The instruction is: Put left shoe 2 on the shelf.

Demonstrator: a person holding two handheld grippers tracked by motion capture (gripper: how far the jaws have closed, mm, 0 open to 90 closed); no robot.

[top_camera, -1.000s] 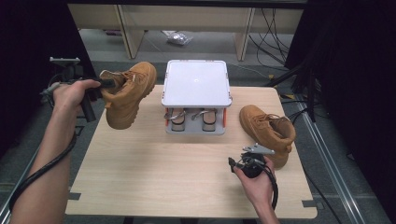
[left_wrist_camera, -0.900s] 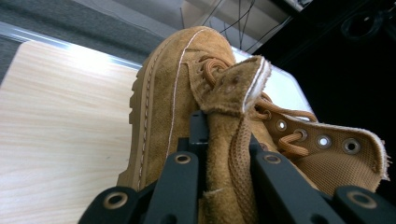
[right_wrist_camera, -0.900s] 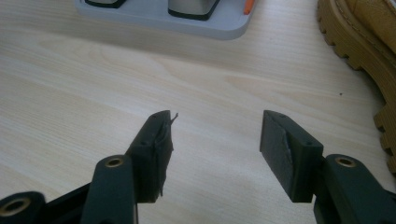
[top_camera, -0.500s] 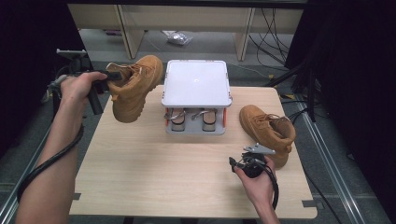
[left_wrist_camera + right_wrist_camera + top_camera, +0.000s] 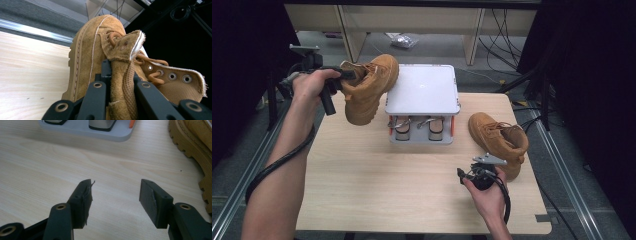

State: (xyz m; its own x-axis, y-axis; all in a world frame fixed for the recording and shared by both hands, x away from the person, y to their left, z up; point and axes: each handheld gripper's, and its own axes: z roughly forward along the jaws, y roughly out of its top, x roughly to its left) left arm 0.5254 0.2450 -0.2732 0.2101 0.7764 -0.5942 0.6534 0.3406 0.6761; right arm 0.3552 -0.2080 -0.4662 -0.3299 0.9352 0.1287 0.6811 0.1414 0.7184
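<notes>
Two tan suede boots are in play on the pale wooden worktop (image 5: 362,185). One, the lifted boot (image 5: 371,87), hangs clear of the wood at about ten o'clock in the high view, just beside the left edge of the white rack (image 5: 423,90), its toe pointing down and its sole turned toward the rack. The left gripper (image 5: 343,75) has it by the collar: in the left gripper view the black jaws are clamped on the folded suede of the boot's (image 5: 92,50) upper edge, with a flat lace pinched between them, and the eyelets and mesh lining of the open cuff spread to the right. The left hand (image 5: 309,84) comes in from the left, a cable trailing down along the forearm.

The other boot (image 5: 499,140) stands upright on the worktop at about three o'clock, to the right of the rack, toe toward the near edge. The right gripper (image 5: 474,175) rests low over the wood at roughly five o'clock, just beside that boot's toe, held by the right hand (image 5: 487,192). In the right gripper view its jaws stand wide apart with only bare wood between them; the boot's (image 5: 197,152) lugged sole lies to the right, and the base of the rack (image 5: 100,132) runs along the top.

The rack is a white flat-topped stand at twelve o'clock, with two rounded grey pieces (image 5: 417,127) under its top.
</notes>
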